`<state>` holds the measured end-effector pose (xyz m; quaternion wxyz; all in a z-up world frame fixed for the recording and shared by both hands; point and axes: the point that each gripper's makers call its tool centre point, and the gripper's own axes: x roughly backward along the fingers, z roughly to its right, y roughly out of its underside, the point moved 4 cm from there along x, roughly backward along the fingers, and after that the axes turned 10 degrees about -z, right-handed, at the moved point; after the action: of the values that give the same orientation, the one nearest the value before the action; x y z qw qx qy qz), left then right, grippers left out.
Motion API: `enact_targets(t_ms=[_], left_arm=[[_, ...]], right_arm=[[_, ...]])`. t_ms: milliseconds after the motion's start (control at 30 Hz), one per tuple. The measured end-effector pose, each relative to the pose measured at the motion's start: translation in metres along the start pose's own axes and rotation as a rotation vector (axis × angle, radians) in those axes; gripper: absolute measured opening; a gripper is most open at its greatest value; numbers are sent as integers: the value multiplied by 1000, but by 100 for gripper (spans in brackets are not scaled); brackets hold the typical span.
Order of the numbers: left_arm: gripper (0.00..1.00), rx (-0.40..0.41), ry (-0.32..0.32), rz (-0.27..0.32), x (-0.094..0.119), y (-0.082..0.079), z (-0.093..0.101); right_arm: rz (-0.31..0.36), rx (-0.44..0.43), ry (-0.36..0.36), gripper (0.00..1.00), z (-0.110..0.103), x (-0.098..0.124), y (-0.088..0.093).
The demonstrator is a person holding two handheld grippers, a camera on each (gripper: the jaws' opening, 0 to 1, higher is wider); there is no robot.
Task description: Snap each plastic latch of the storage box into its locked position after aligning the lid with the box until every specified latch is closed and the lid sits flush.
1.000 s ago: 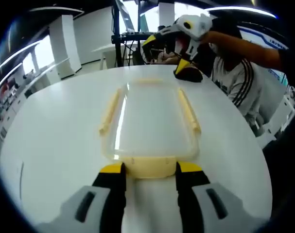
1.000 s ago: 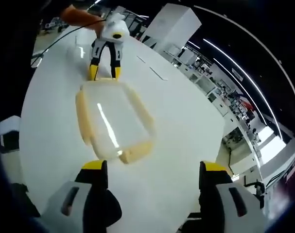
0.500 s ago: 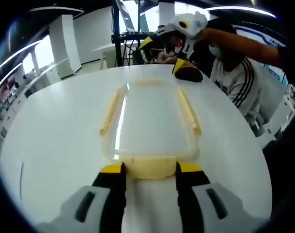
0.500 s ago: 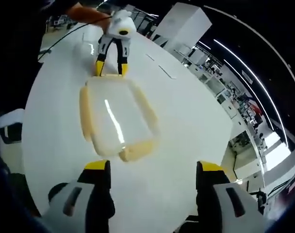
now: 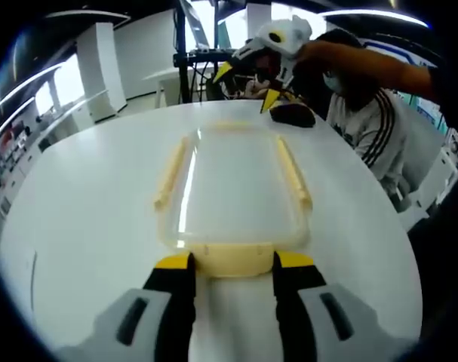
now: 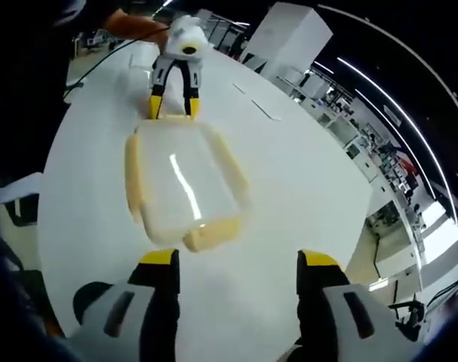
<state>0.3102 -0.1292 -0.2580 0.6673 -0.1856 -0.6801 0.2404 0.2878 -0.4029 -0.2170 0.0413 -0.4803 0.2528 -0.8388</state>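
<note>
The storage box lies on the white table with its long axis running from one gripper to the other. The left gripper is the nearer, its jaws set either side of the near end latch. The right gripper hangs open and empty above the far end latch; nothing stands between, and a dark object lies well beyond the box.

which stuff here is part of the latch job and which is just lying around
Job: storage box with its lid on, cream end latch between the left gripper jaws, side latches, right gripper open short of the box.
Lying about: dark object on the table.
</note>
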Motion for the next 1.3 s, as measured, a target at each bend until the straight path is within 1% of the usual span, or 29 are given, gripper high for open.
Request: enact_targets(t_ms=[133, 267, 333, 533, 867, 967, 1033, 1100, 1133, 1200, 1300], left_arm=[[40, -1, 0, -1, 0, 0, 1], [40, -1, 0, -6, 0, 0, 1], [40, -1, 0, -5, 0, 0, 2], [40, -1, -1, -4, 0, -1, 2], [40, 1, -2, -2, -1, -1, 3], [40, 1, -2, -1, -1, -1, 3], [40, 1, -1, 3, -1, -2, 2], [40, 1, -2, 5, -1, -2, 1], [40, 2, -2, 6, -1, -2, 1], [40, 2, -2, 5, -1, -2, 1], [40, 1, -2, 1, -1, -2, 1]], right_arm=[[1, -4, -13, 60, 0, -1, -1], [9, -7, -40, 59, -2, -3, -3], [10, -3, -41, 59, -1, -3, -3], [20, 5, -77, 56, -2, -3, -5], [26, 3, -91, 55, 1, -9, -9], [11, 6, -111, 55, 1, -11, -9], [8, 4, -144, 54, -2, -13, -10], [6, 15, -150, 53, -3, -14, -11], [-2, 32, -165, 51, -5, -16, -11], [0, 39, -185, 48, -7, -17, -12], [-7, 56, -193, 47, -7, -19, -11]])
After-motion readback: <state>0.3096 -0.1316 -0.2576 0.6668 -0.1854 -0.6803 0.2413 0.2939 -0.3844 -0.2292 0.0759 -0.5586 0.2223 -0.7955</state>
